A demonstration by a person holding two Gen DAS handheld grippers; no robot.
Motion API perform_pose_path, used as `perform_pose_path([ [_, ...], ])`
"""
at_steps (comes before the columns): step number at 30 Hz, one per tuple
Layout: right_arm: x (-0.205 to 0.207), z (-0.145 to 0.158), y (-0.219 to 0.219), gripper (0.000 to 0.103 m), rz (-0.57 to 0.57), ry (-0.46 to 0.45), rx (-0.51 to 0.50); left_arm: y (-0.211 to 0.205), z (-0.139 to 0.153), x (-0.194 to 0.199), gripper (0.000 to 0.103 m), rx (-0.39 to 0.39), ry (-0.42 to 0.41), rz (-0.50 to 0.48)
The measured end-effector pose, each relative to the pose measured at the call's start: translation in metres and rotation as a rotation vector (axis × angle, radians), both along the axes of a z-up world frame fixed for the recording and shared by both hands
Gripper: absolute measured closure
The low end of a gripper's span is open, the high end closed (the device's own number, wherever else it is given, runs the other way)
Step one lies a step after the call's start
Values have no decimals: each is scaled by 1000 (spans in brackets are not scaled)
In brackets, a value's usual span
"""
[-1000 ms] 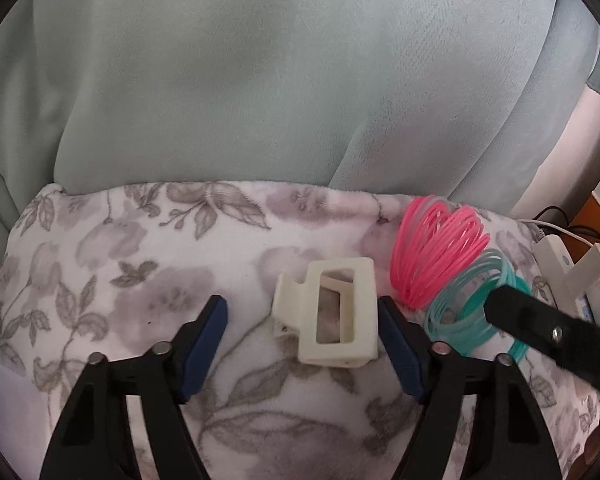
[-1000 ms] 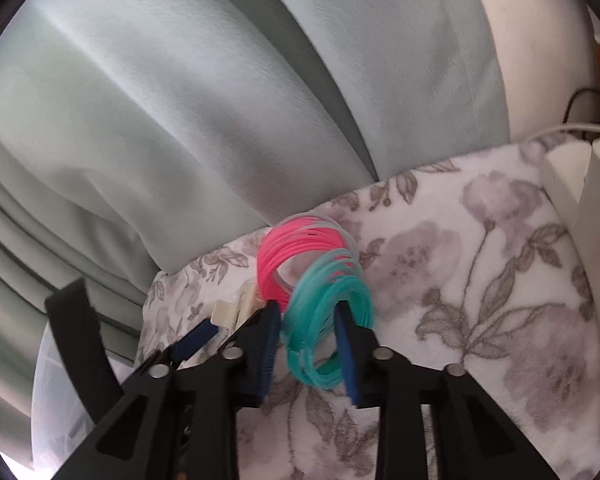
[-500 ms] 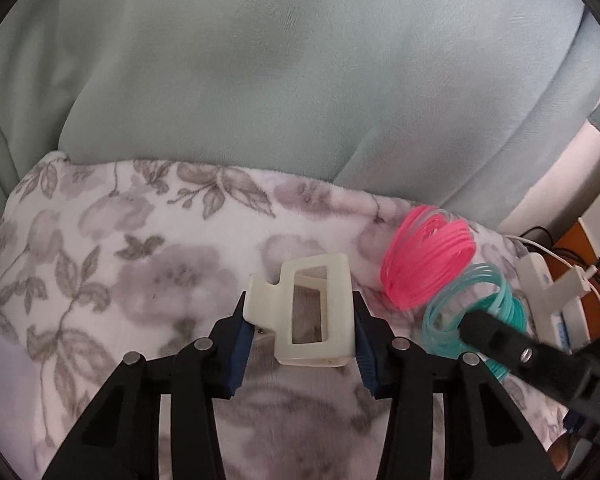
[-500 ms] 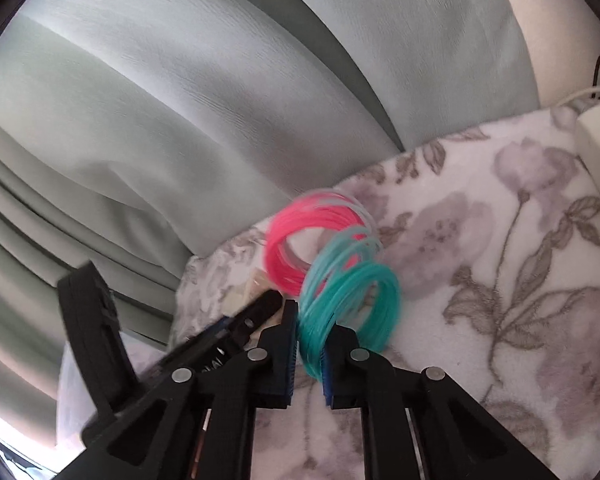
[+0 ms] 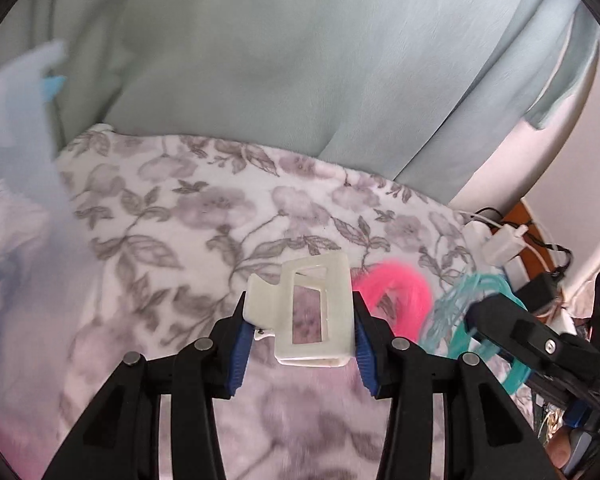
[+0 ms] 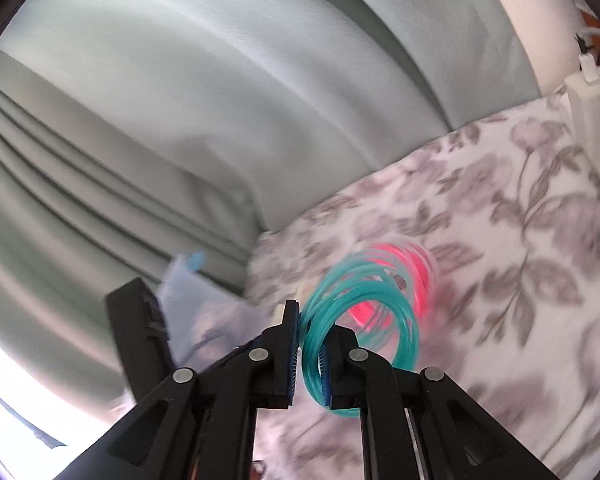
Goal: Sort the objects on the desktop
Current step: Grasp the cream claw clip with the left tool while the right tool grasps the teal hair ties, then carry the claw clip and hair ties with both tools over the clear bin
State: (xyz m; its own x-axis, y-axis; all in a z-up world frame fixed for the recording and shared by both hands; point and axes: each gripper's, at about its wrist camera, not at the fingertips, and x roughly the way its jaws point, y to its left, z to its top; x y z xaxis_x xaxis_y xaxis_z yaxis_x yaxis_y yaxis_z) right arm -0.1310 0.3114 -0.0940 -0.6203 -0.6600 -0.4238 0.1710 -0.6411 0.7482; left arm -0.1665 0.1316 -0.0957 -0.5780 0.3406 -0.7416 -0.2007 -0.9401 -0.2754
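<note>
**Both grippers loaded: clip in left, coil in right**

Left gripper (image 5: 300,336): jaws closed on the cream hair clip (image 5: 314,312), blue pads pressing its two long sides. The clip's long axis runs forward, along the fingers; its lever tab points left. It sits squarely between the pads over the floral cloth (image 5: 188,216); whether it touches the cloth I cannot tell, motion blur.

Right gripper (image 6: 312,360): jaws narrow, pinching a few turns of the teal end of the spring coil (image 6: 360,320). The rest of the teal loops fan out to the right of the jaws, and the pink end (image 6: 404,276) trails beyond, away from the camera and toward the cloth. In the left view the coil (image 5: 396,300) lies just right of the clip, apart from it.

A pale blue bag or sheet (image 5: 16,152) hangs at the far left, blurred. A white power strip (image 5: 496,244) with plugs sits at the cloth's right edge.

Judgement: both items are gripped; the bag lies on the left arm's side, so that arm is nearer it. No destination is clearly visible. The coil's loose pink end may swing or snag the clip if the arms cross.
</note>
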Motion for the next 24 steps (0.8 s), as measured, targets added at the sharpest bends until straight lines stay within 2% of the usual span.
perform_pose_path([
  [15,88,79,-20,93,-3,185,0,-41,81,77,56,121,188,-7],
  [24,114,127,-64,93,49,294,45,-84,128,127,56,164,368,1],
])
